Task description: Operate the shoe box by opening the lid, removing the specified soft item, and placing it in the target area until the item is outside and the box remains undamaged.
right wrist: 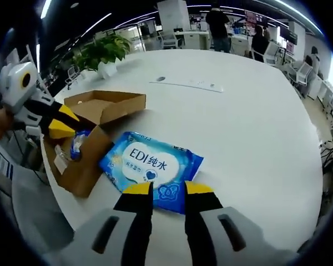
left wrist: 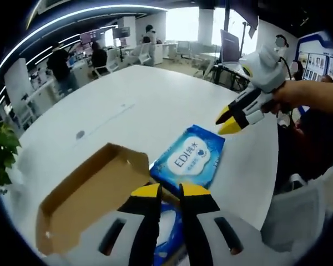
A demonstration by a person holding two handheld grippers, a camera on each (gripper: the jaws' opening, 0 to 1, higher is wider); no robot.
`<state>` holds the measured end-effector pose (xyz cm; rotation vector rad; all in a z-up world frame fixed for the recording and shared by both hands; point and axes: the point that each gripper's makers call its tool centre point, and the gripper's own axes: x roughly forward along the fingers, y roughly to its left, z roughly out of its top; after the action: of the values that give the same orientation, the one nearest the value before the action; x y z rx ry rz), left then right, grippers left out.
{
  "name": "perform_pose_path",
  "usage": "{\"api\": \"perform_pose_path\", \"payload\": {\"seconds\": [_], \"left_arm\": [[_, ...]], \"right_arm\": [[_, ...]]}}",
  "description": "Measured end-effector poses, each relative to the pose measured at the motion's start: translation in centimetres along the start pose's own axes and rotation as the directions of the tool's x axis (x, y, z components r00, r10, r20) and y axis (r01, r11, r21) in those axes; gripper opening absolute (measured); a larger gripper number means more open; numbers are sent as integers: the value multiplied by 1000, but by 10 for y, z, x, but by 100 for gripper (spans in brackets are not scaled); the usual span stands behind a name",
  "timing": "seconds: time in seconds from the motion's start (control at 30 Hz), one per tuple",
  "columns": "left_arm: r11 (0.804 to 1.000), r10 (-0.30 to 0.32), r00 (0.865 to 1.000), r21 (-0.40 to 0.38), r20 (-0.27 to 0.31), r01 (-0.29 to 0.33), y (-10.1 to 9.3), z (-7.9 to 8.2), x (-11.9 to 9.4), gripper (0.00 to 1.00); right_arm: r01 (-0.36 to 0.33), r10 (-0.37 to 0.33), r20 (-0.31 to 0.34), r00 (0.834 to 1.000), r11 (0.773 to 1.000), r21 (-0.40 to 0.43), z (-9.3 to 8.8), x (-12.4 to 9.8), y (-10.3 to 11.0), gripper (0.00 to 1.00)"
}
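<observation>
1. The shoe box [right wrist: 83, 149] sits at the desk's [right wrist: 250, 111] near edge with its lid [right wrist: 108, 105] folded back, so the opening step looks done; the cardboard shows no tear or crush in either view.
2. The soft item, a blue wipes pack [right wrist: 152, 169] (printed "EDI"), lies flat on the desk just beside the box, fully outside it; in the left gripper view the same wipes pack [left wrist: 190, 158] rests beyond the open lid [left wrist: 89, 194].
3. A second blue packet [right wrist: 77, 144] is inside the box; whether it also must come out I cannot tell.
4. The right gripper [right wrist: 166, 189] hovers over the pack's near edge, jaws slightly apart and pinching nothing; it looks to have let go.
5. The left gripper [left wrist: 171, 191] hangs above the box, jaws a little apart, empty.
6. Judged so, little remains: perhaps confirming the pack lies in the target area, which is unmarked.
</observation>
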<state>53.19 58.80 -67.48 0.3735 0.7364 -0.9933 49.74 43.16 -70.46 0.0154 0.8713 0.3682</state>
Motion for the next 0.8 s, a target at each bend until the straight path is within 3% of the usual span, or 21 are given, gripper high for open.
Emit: {"api": "perform_pose_path", "payload": {"seconds": [0.5,0.8], "left_arm": [[999,16,1000,-31,-11,-16,18,-34,-29,11],[1000,-8,999,-8,-36,8,21,-55,-38,14]], "right_arm": [[-97,104,43,994,985,-142,32,-10,58,22],[-152,168,52,984,960,-235,48,-2,90,21]]}}
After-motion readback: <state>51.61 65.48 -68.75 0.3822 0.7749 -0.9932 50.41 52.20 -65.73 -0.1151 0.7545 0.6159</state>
